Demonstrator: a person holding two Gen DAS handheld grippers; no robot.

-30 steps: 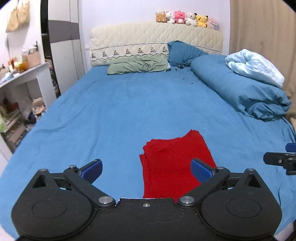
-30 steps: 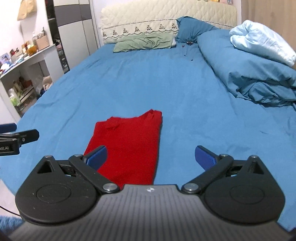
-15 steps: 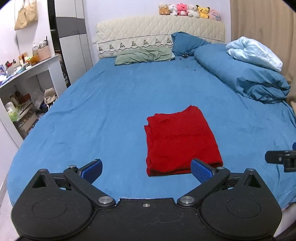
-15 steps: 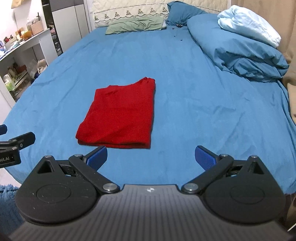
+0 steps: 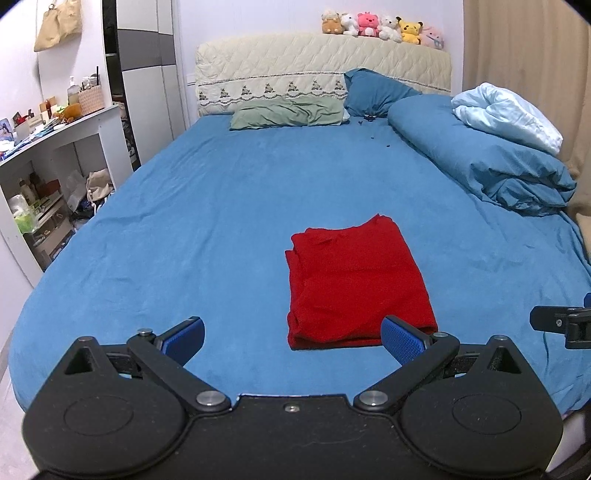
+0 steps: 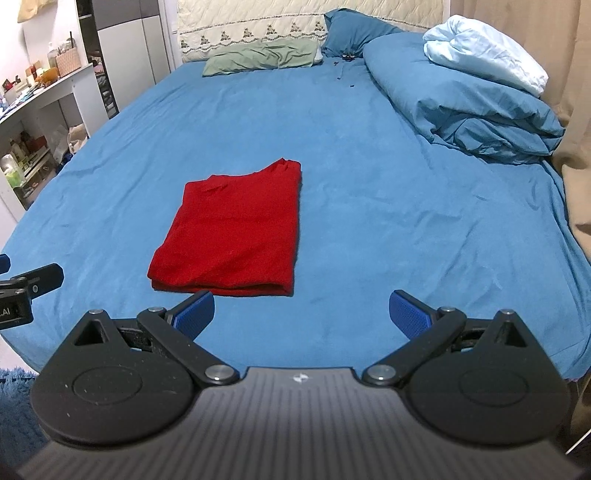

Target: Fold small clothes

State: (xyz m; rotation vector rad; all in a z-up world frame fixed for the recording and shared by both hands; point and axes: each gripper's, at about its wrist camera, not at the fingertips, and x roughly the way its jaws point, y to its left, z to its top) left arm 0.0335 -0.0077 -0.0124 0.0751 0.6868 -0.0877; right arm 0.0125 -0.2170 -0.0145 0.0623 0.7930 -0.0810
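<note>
A red garment (image 5: 354,284) lies folded into a neat rectangle on the blue bed sheet (image 5: 207,229), near the foot of the bed. It also shows in the right wrist view (image 6: 236,232). My left gripper (image 5: 293,341) is open and empty, held back from the garment's near edge and a little to its left. My right gripper (image 6: 301,315) is open and empty, back from the garment and to its right. Neither gripper touches the cloth.
A rolled blue duvet (image 5: 480,162) with a pale blue blanket (image 5: 506,114) lies along the right side. Pillows (image 5: 288,116) and a headboard with plush toys (image 5: 380,26) are at the far end. A white shelf unit (image 5: 48,177) stands left of the bed.
Both grippers have pulled back and up from the garment toward the foot of the bed. The folded red garment lies where it was, now seen whole.
</note>
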